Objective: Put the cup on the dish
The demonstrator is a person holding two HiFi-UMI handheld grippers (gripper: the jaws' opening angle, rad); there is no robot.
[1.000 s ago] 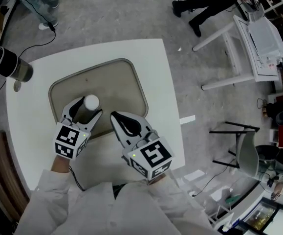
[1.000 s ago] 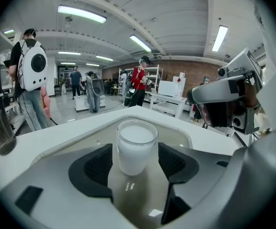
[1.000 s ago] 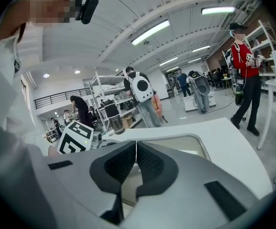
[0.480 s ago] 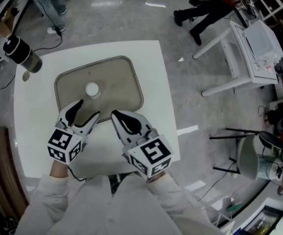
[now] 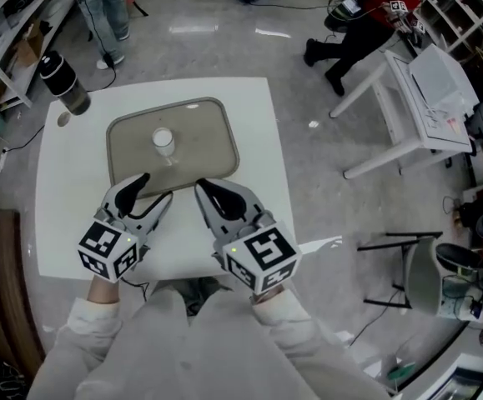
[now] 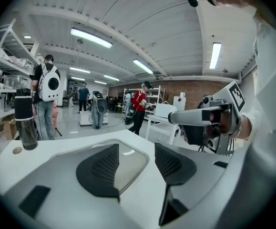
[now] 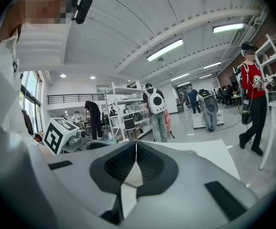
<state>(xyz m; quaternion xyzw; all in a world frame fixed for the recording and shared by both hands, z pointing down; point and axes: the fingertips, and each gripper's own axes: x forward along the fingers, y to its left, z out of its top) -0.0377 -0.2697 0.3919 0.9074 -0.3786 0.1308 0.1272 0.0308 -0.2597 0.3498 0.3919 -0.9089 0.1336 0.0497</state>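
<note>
Withdrawn from the cup (image 5: 163, 139) on the dish (image 5: 216, 136), left gripper (image 5: 156, 187) is closing empty; right gripper (image 5: 198, 187) pressed together.

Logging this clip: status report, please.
Left gripper empty, jaws closing; right gripper shut, empty. Cup stands on dish, clear of both. Nothing blocking.

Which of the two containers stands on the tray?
The small white cup; the tall dark bottle stands off the tray, at the table corner.

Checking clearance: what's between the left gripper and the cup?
Only bare dish, seen in the head view. The left gripper, its jaws closing on nothing, is by the dish's near edge; the cup stands apart, farther in.
</note>
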